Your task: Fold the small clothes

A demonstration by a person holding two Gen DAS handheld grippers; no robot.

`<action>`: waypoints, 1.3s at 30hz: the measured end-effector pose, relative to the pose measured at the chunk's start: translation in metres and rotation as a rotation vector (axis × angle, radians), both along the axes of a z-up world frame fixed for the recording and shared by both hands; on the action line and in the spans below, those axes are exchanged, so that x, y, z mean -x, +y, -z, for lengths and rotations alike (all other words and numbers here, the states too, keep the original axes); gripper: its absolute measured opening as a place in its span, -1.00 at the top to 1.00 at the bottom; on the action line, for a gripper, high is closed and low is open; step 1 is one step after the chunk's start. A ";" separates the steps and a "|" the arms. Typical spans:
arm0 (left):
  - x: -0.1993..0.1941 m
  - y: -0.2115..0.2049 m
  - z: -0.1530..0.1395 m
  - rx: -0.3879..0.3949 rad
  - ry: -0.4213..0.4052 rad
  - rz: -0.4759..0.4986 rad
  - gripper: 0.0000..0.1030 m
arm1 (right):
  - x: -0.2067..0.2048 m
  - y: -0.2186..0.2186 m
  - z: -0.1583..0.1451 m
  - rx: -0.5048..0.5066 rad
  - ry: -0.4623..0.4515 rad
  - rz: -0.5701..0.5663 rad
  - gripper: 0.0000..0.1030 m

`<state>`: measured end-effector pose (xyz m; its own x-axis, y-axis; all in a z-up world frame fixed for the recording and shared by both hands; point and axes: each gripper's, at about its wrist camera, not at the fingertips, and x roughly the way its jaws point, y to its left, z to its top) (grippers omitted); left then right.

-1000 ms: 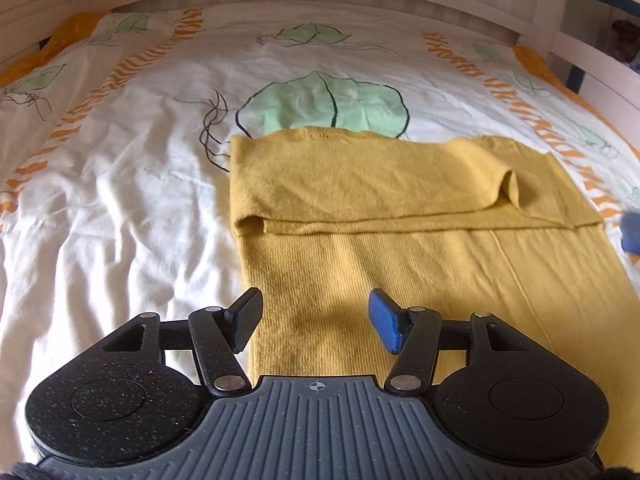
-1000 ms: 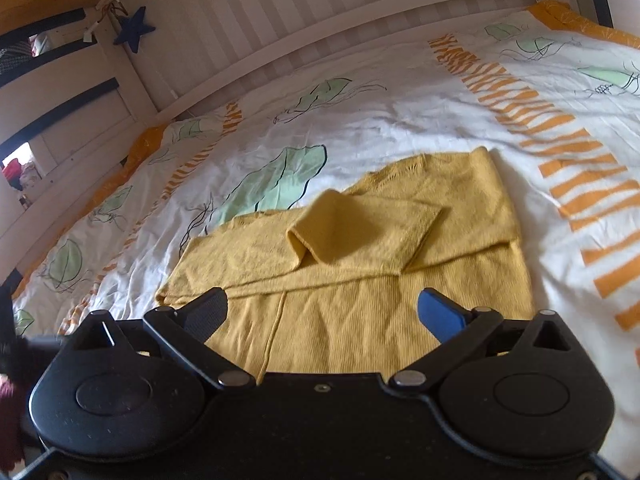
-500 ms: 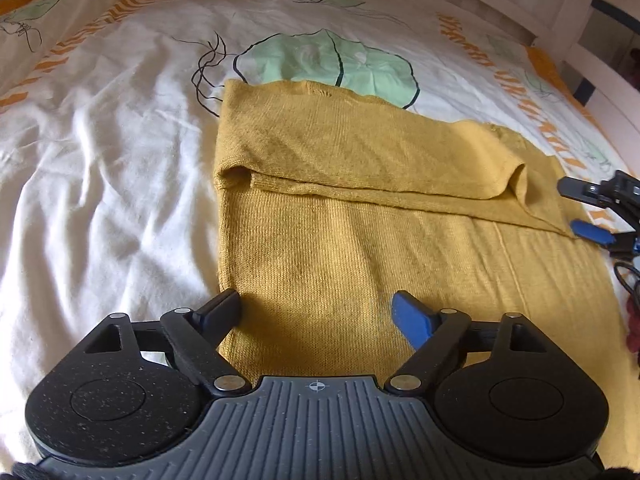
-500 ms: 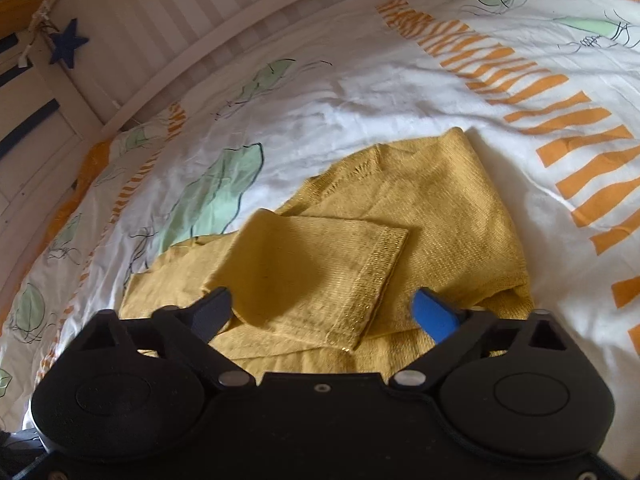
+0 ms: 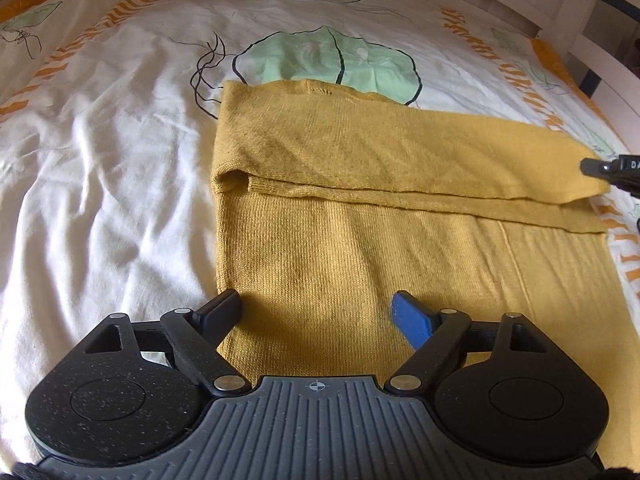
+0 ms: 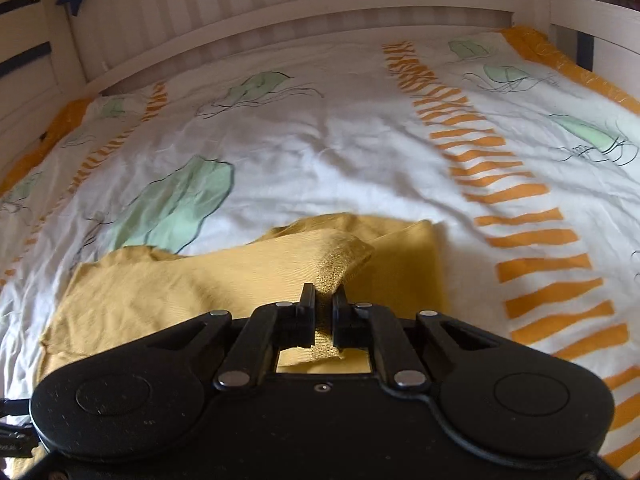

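A mustard-yellow knit sweater [image 5: 360,248] lies flat on the bed, its sleeve [image 5: 380,152] folded across the upper part. My left gripper [image 5: 318,314] is open and hovers low over the sweater's near left edge, holding nothing. My right gripper [image 6: 323,300] is shut on the sleeve's cuff [image 6: 328,276] and lifts it a little off the sweater [image 6: 160,292]. The right gripper's tip also shows at the right edge of the left wrist view [image 5: 600,168], at the sleeve's end.
The bed has a white duvet [image 5: 100,160] with green leaf prints and orange stripes. A white wooden bed frame [image 6: 280,12] runs along the far side, with a side rail [image 5: 600,60] at the right.
My right gripper moved down onto the sleeve's cuff and closed on it; it was open before. My left gripper dropped closer to the sweater's near left edge and stayed open.
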<state>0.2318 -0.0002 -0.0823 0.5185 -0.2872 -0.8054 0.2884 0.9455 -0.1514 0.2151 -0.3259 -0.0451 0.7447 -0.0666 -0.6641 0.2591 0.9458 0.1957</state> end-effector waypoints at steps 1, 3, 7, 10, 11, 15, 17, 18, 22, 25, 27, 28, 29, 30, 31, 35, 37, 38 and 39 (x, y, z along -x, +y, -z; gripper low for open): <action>0.000 -0.001 0.000 -0.006 -0.004 0.003 -0.60 | -0.003 -0.004 0.003 0.006 0.014 0.005 0.73; 0.001 -0.002 0.001 -0.012 -0.009 0.004 -0.60 | -0.010 -0.007 0.012 0.031 0.050 0.001 0.71; 0.001 -0.003 0.001 -0.023 -0.015 0.011 -0.60 | -0.016 -0.005 0.033 0.074 0.115 0.001 0.19; 0.001 -0.002 0.001 -0.017 -0.020 0.009 -0.61 | -0.004 -0.008 0.034 0.055 0.085 0.028 -0.42; 0.001 -0.001 0.001 -0.013 -0.021 0.007 -0.61 | 0.001 -0.009 0.032 0.041 0.070 0.031 -0.44; 0.002 0.000 0.000 0.004 -0.017 0.004 -0.60 | 0.026 -0.003 0.019 0.028 0.037 0.024 -0.49; 0.003 0.002 -0.001 0.009 -0.019 0.012 -0.59 | 0.039 0.001 0.013 0.012 0.023 0.009 -0.54; 0.004 0.003 -0.002 0.012 -0.019 0.009 -0.58 | 0.046 0.004 0.010 0.008 0.019 0.000 -0.57; 0.014 0.008 -0.007 0.001 -0.014 -0.017 -0.58 | 0.071 0.016 0.000 0.012 0.003 -0.029 -0.60; 0.024 0.010 -0.012 -0.022 -0.003 -0.033 -0.58 | 0.087 0.025 -0.004 -0.005 0.000 -0.052 -0.64; 0.032 0.014 -0.016 -0.021 0.006 -0.047 -0.58 | 0.096 0.030 -0.004 -0.023 -0.001 -0.066 -0.74; 0.037 0.016 -0.018 -0.019 0.008 -0.053 -0.58 | 0.102 0.032 -0.004 -0.031 -0.001 -0.069 -0.75; 0.043 0.018 -0.020 -0.020 0.011 -0.060 -0.58 | 0.107 0.035 -0.004 -0.039 -0.001 -0.073 -0.75; 0.049 0.020 -0.023 -0.022 0.013 -0.066 -0.58 | 0.112 0.037 -0.004 -0.048 0.001 -0.080 -0.75; 0.057 0.022 -0.026 -0.019 0.012 -0.068 -0.58 | 0.117 0.040 -0.004 -0.055 0.002 -0.086 -0.75; 0.086 0.027 -0.036 -0.010 0.019 -0.048 -0.58 | 0.137 0.051 -0.006 -0.080 0.002 -0.110 -0.75; 0.102 0.029 -0.042 0.005 0.023 -0.035 -0.58 | 0.145 0.055 -0.009 -0.089 0.000 -0.119 -0.75; 0.109 0.030 -0.045 0.011 0.028 -0.028 -0.58 | 0.151 0.058 -0.011 -0.092 -0.002 -0.124 -0.75; 0.117 0.030 -0.047 0.020 0.031 -0.020 -0.58 | 0.156 0.060 -0.013 -0.097 -0.002 -0.128 -0.75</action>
